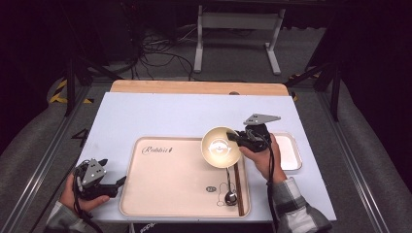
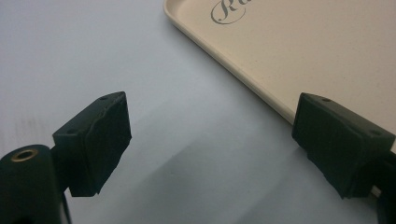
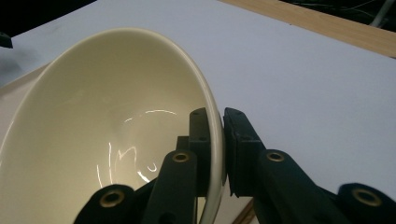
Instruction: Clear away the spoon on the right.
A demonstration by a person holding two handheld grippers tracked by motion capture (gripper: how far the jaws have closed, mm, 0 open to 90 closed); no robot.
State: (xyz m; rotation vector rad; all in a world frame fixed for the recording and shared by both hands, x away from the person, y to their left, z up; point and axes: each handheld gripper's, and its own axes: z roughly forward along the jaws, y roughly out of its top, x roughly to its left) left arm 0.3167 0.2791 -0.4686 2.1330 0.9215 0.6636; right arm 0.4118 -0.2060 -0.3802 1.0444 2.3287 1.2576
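Right gripper [image 1: 234,137] pinches the bowl [image 1: 221,147] by its rim, tilted above the tray [image 1: 145,194]'s right side, apparently for carrying. Left gripper [image 1: 114,184] rests spread wide near the tray's left edge.

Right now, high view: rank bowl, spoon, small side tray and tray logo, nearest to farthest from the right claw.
1. Bowl: clamped at its rim by the right claw, just left of it.
2. Small side tray: to the right, behind the hand.
3. Spoon: nearer the person, on the big tray.
4. Logo: far left on that tray.
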